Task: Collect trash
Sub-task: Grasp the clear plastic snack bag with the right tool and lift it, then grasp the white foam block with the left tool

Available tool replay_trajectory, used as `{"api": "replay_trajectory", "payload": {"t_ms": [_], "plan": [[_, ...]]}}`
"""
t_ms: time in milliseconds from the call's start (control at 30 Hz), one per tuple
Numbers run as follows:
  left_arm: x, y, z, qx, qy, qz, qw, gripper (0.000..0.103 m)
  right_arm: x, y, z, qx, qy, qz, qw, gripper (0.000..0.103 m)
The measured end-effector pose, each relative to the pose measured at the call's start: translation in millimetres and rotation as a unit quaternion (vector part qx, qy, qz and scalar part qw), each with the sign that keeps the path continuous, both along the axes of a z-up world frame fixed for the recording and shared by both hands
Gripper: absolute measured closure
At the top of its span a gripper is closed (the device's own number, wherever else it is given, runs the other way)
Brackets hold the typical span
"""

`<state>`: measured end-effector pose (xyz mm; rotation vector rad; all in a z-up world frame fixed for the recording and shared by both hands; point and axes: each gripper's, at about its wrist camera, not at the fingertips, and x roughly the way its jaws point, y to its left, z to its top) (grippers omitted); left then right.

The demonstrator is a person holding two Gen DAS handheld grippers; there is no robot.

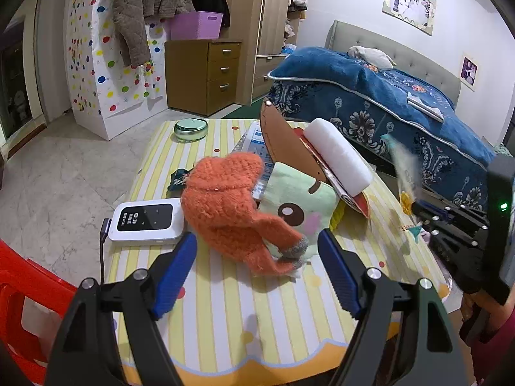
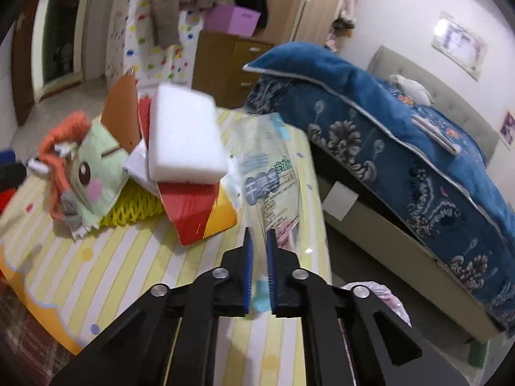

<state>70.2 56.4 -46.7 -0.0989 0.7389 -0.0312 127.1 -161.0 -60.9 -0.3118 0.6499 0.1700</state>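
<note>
My right gripper is shut on a clear plastic wrapper with blue print, at the table's right edge beside the bed. The wrapper shows blurred in the left wrist view, with the right gripper body at the right. My left gripper is open and empty, just in front of an orange knitted hat lying on a green cartoon cloth. A white foam block rests on a red and orange box. A yellow foam net lies under the cloth.
The yellow striped table also holds a white pocket router with a cable, a green round tin and a printed plastic bag. A red chair stands at left. A blue-covered bed stands right.
</note>
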Motion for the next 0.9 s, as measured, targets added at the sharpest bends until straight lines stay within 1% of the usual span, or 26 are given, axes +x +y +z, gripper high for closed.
{"api": "replay_trajectory", "payload": {"t_ms": [167,267,433,467,533,567,733,900], "plan": [[-4,-6,6,0.003,-0.005,-0.005,1.0000,0.027,-19,-21,25,0.059,-0.022,-0.013,0.998,0.100],[1,-17,12,0.000,-0.006,-0.017,0.9998,0.027,-27,-28,33,0.071,-0.027,-0.013,0.997,0.100],[19,-48,24,0.009,-0.016,-0.047,0.9987,0.027,-33,-38,38,0.079,-0.031,-0.019,0.996,0.100],[22,-53,25,0.010,-0.016,-0.051,0.9985,0.028,-34,-41,38,0.081,-0.032,-0.021,0.996,0.100],[34,-66,26,0.007,-0.013,-0.063,0.9979,0.037,-34,-46,38,0.085,-0.031,-0.025,0.996,0.100],[42,-72,26,0.005,-0.009,-0.067,0.9977,0.038,-34,-48,38,0.087,-0.031,-0.026,0.995,0.100],[73,-95,20,0.005,0.011,-0.073,0.9973,0.053,-30,-61,37,0.095,-0.031,-0.032,0.995,0.100],[97,-110,11,0.019,0.027,-0.064,0.9974,0.054,-26,-69,35,0.099,-0.030,-0.036,0.994,0.100]]}}
